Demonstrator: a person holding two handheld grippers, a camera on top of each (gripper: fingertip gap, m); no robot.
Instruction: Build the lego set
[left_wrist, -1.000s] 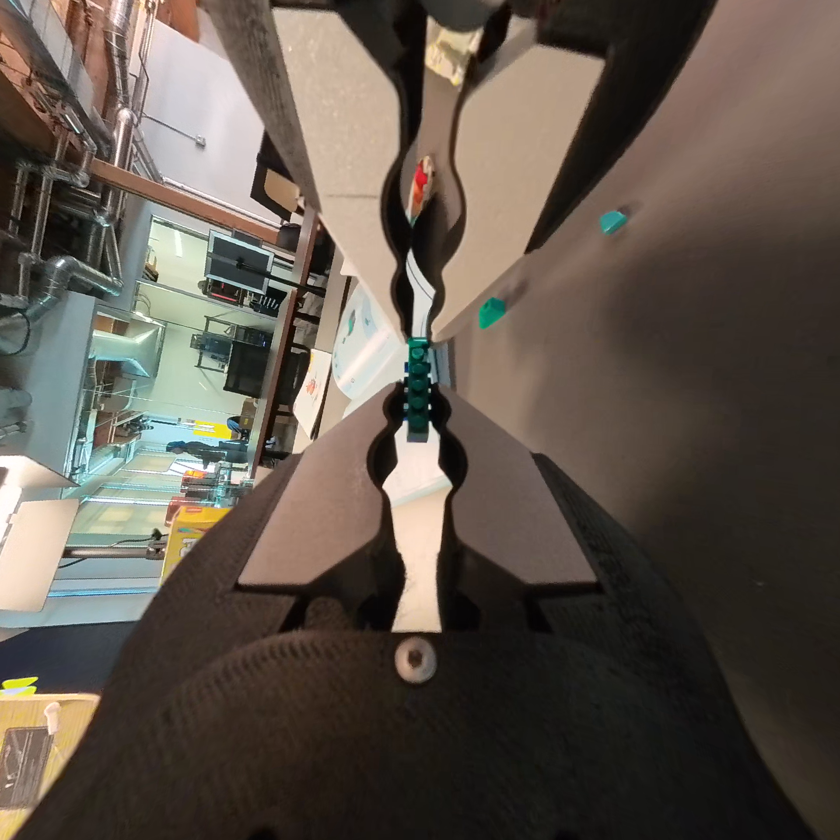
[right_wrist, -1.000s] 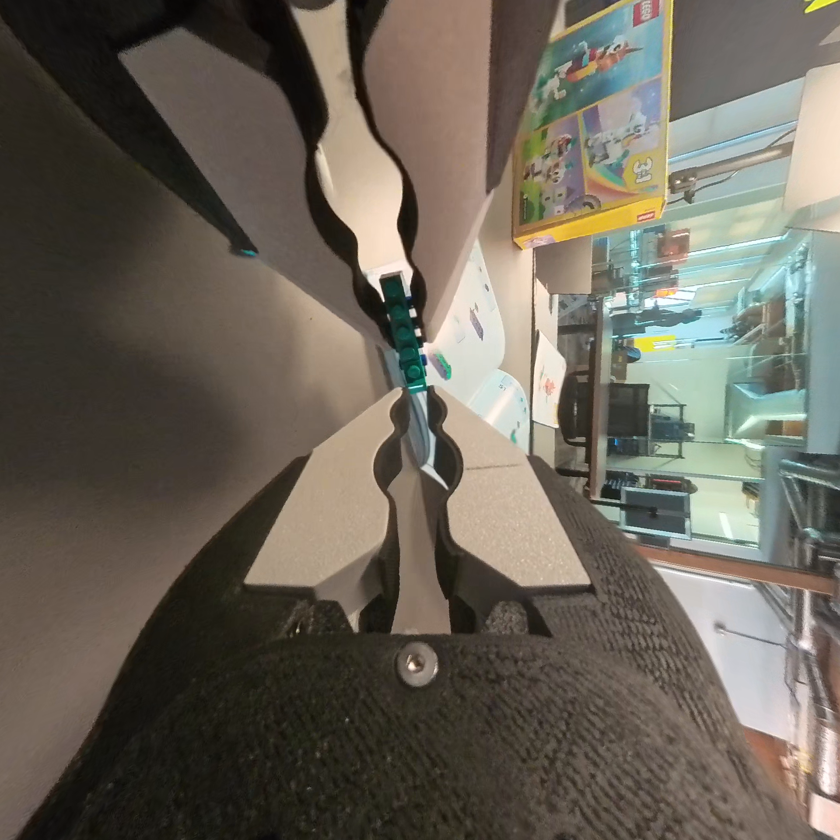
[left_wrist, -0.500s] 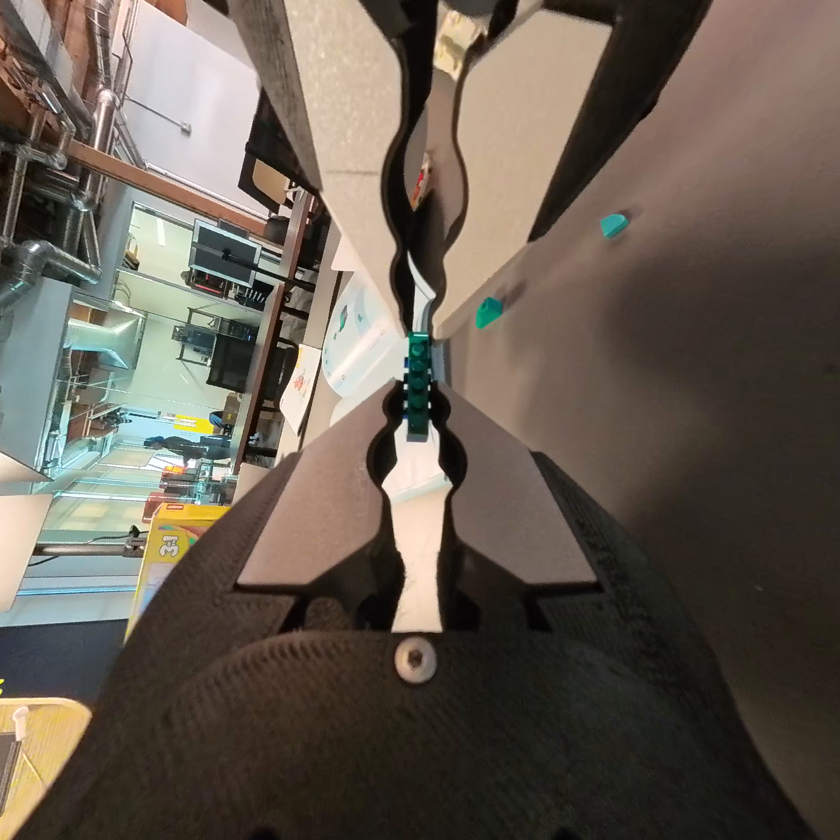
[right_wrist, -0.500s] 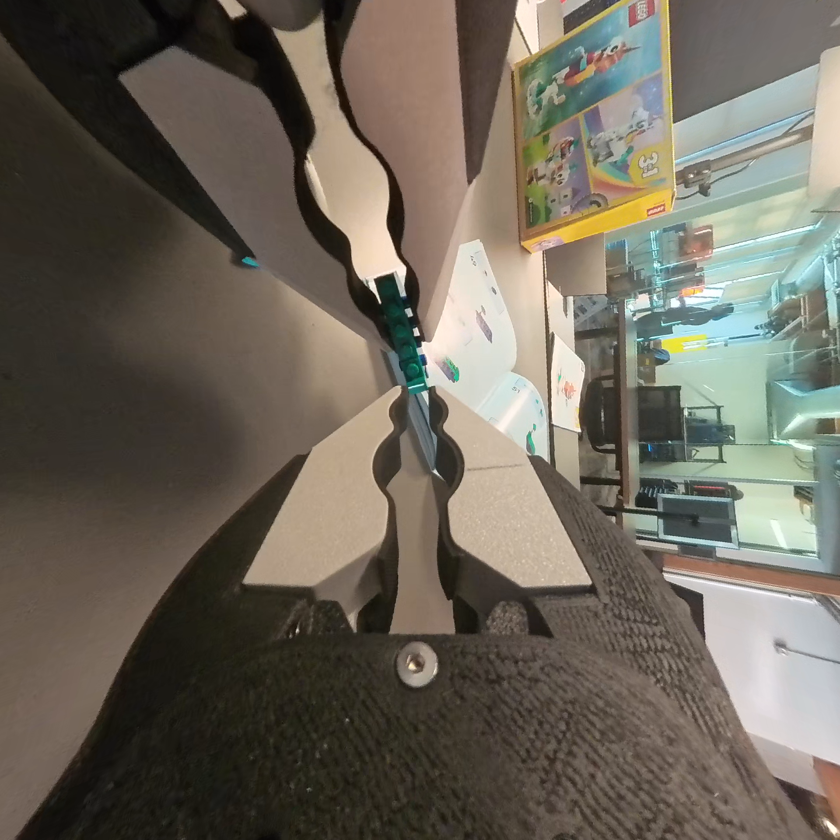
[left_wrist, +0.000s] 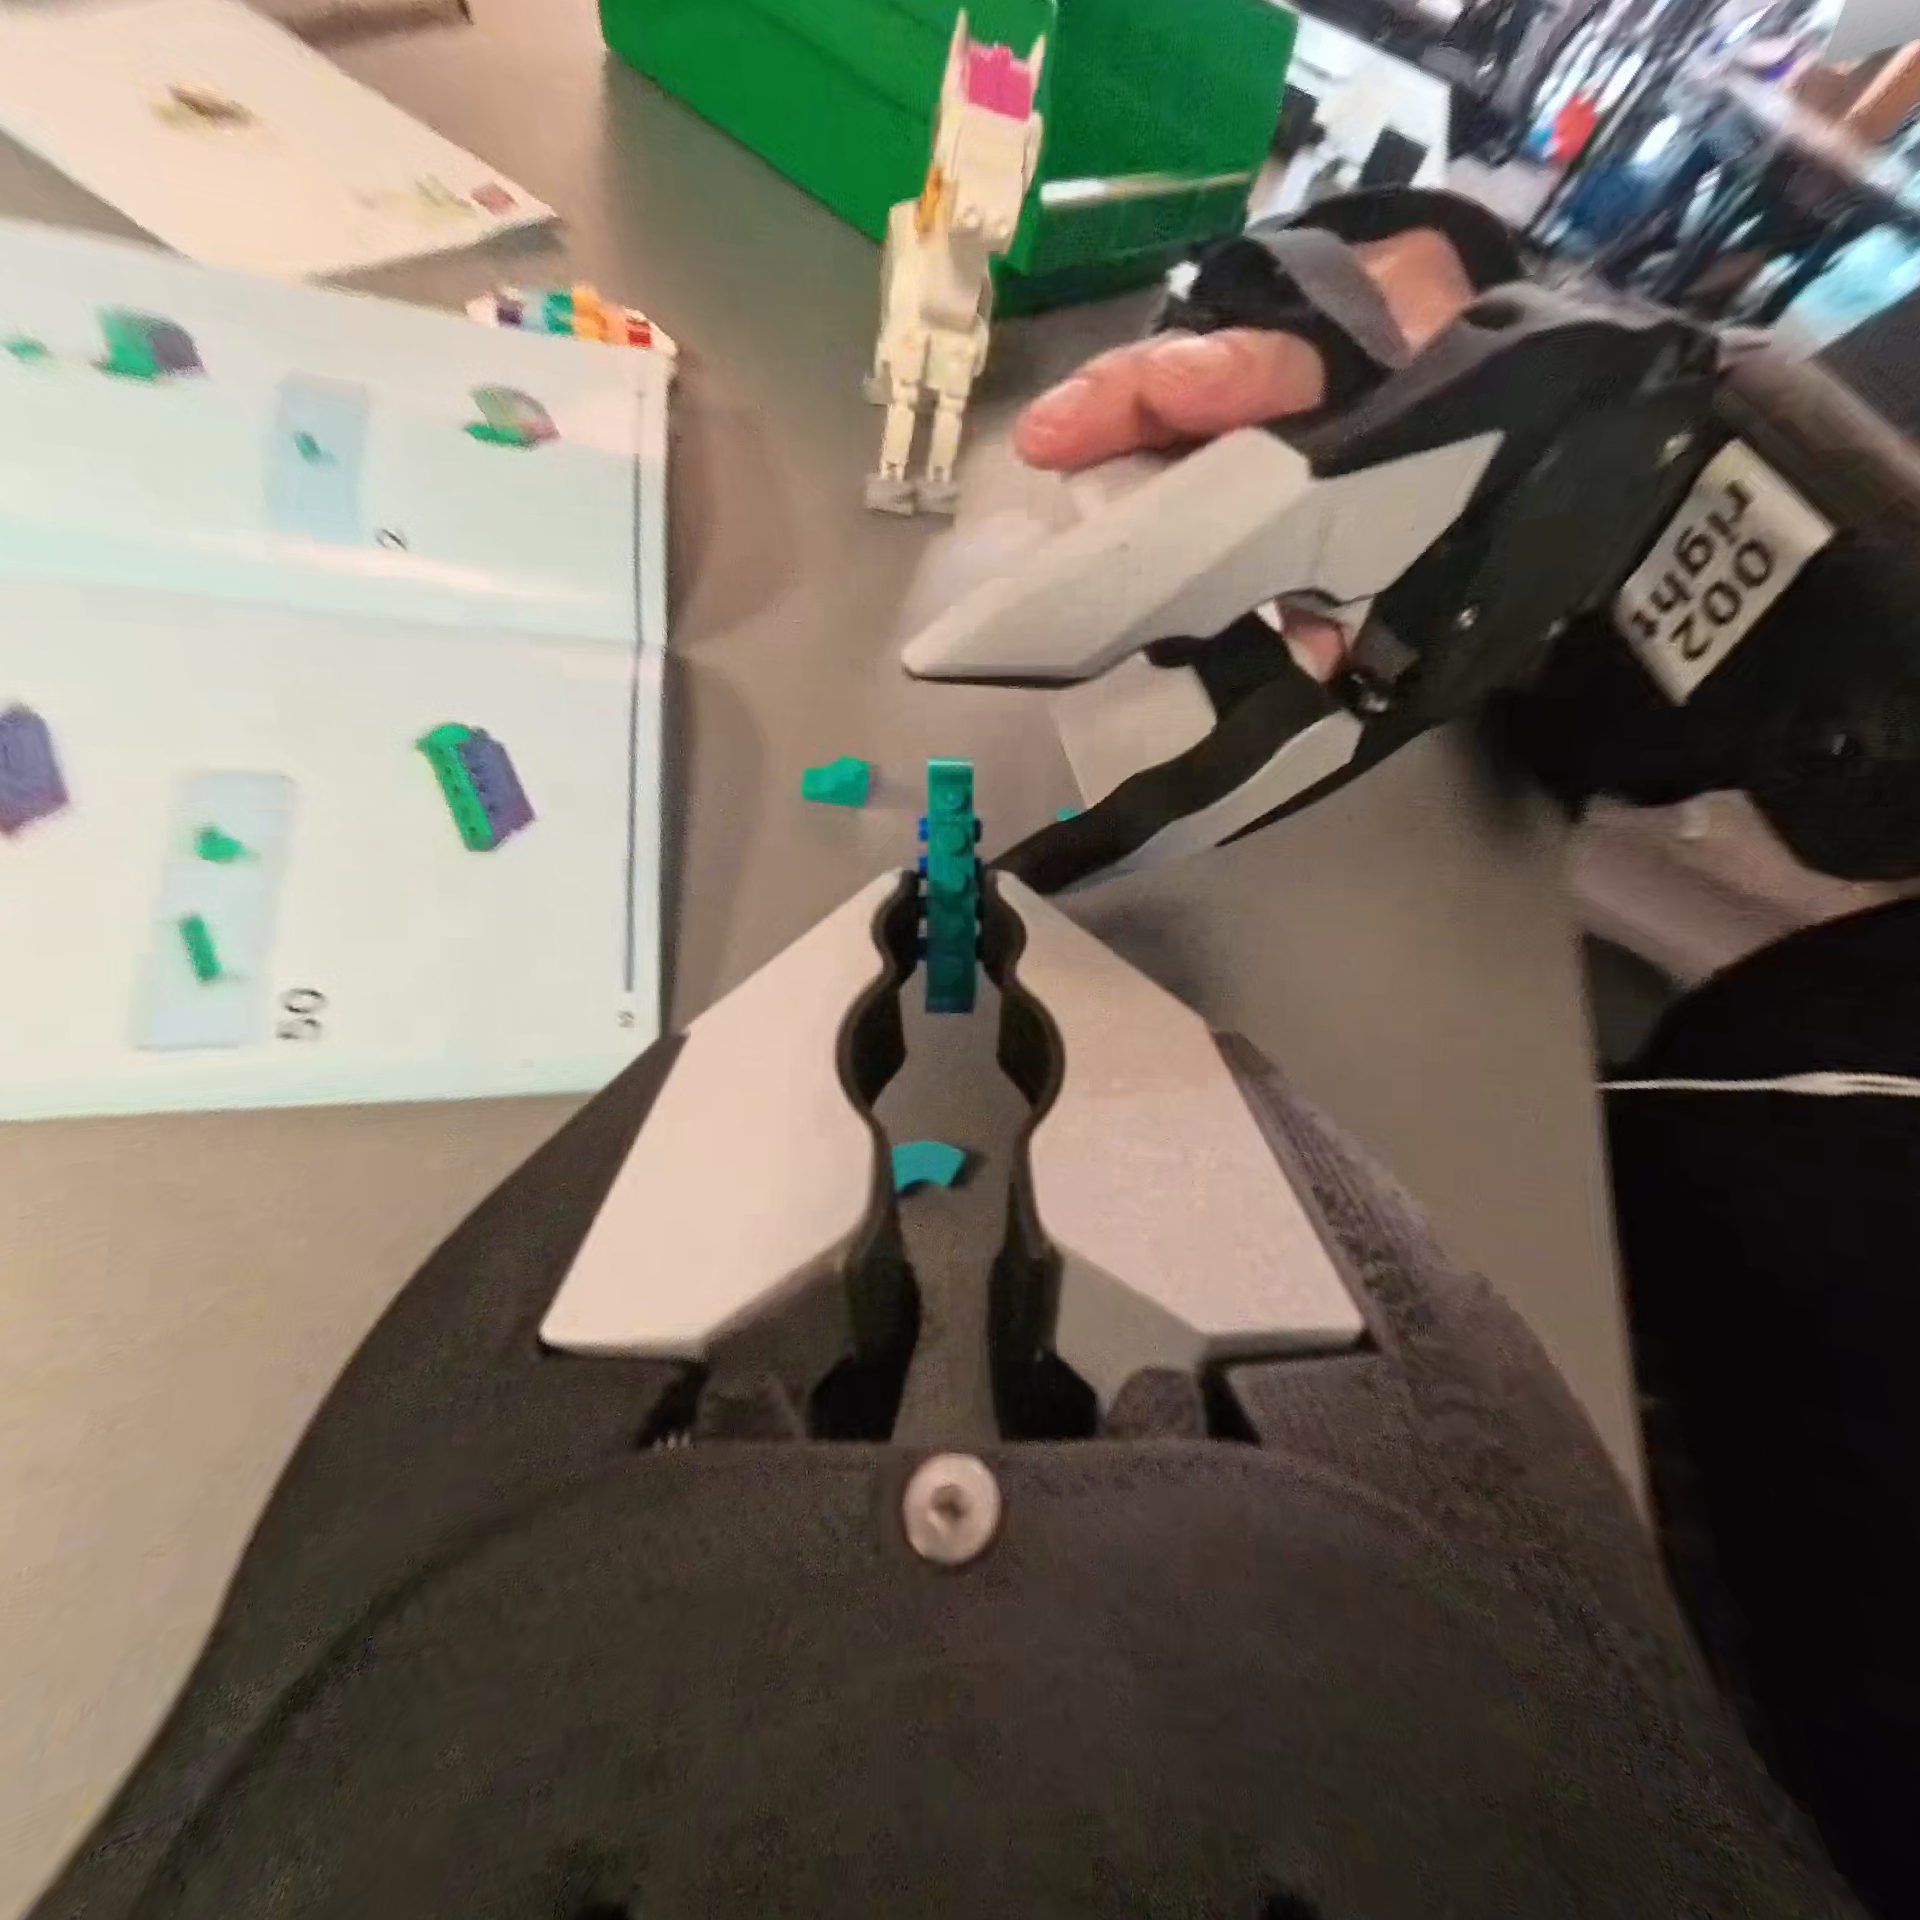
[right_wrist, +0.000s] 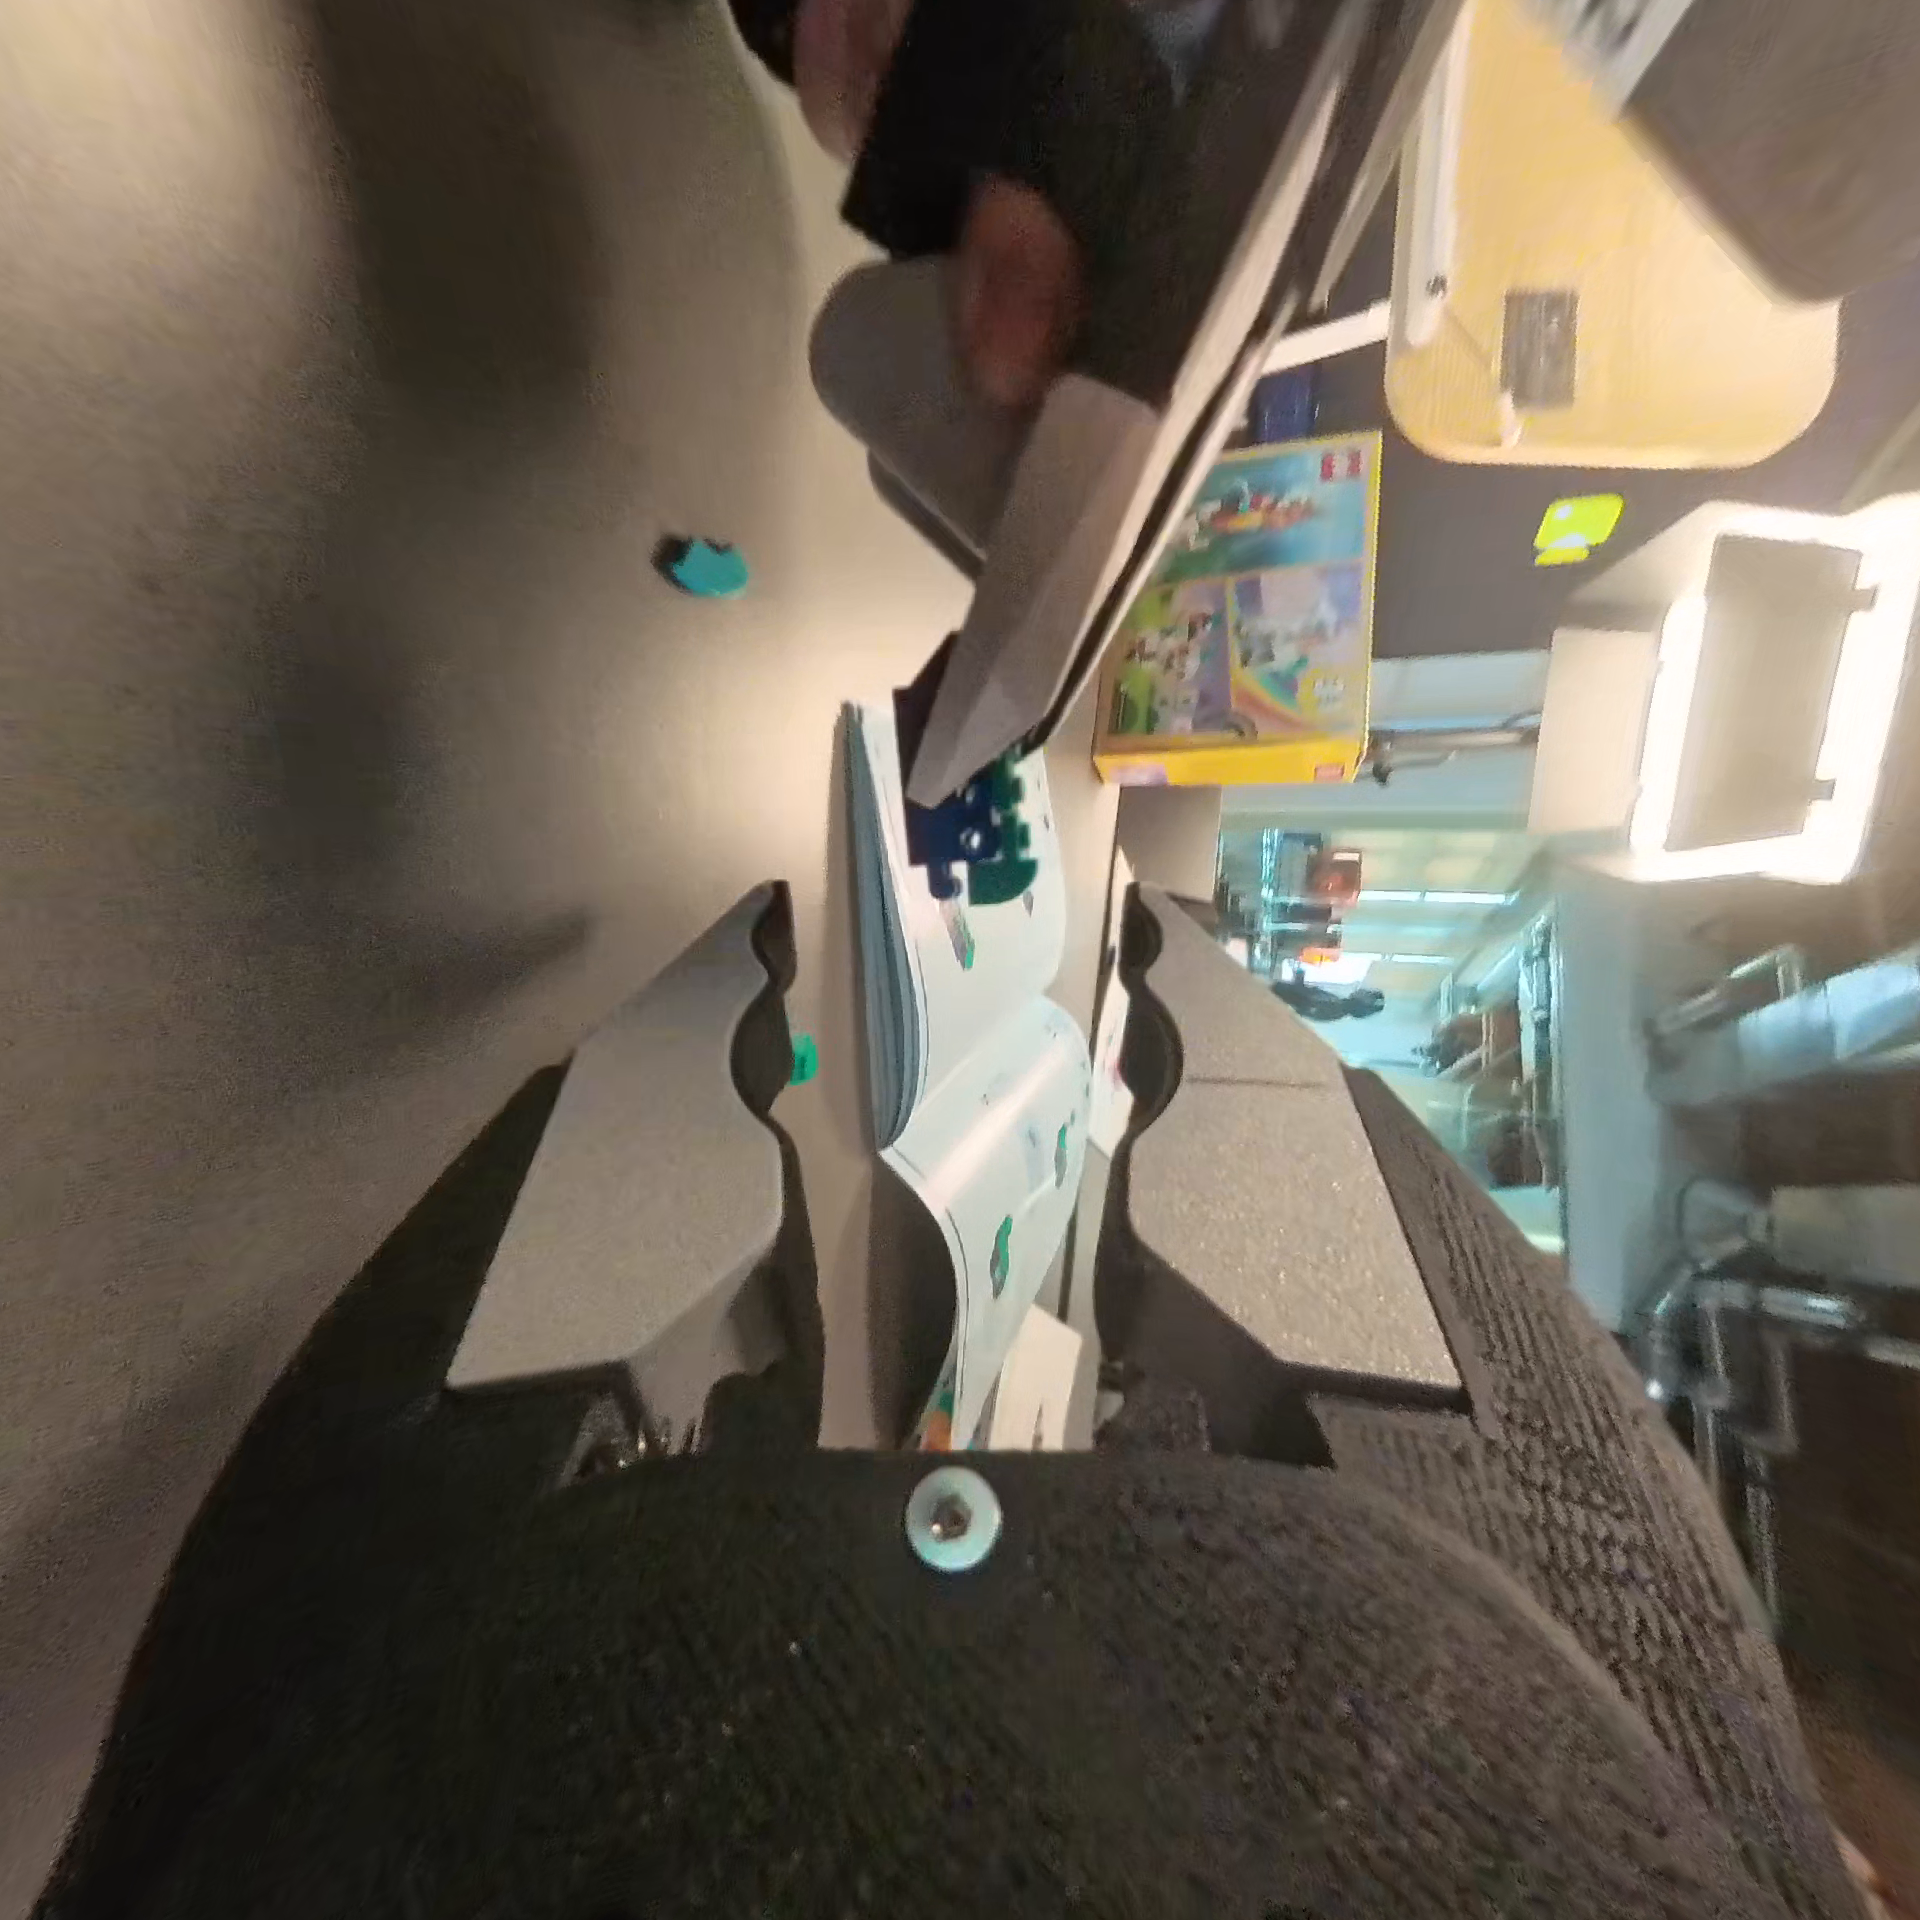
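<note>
My left gripper is shut on a small teal and blue lego stack and holds it upright above the grey table. My right gripper is open and empty, a short way off the stack. In the left wrist view it sits to the right of the stack, jaws apart. The left gripper's finger shows above the stack in the right wrist view. Loose teal pieces lie on the table.
An open instruction booklet lies at the left. A white lego animal figure stands in front of a green box. A row of small coloured bricks lies behind the booklet. A yellow lego box stands further off. The grippers are tip to tip, or close to it.
My right gripper has let go of the stack, opened and drawn back. My left gripper keeps the stack and has swung so its view now looks down at the table.
</note>
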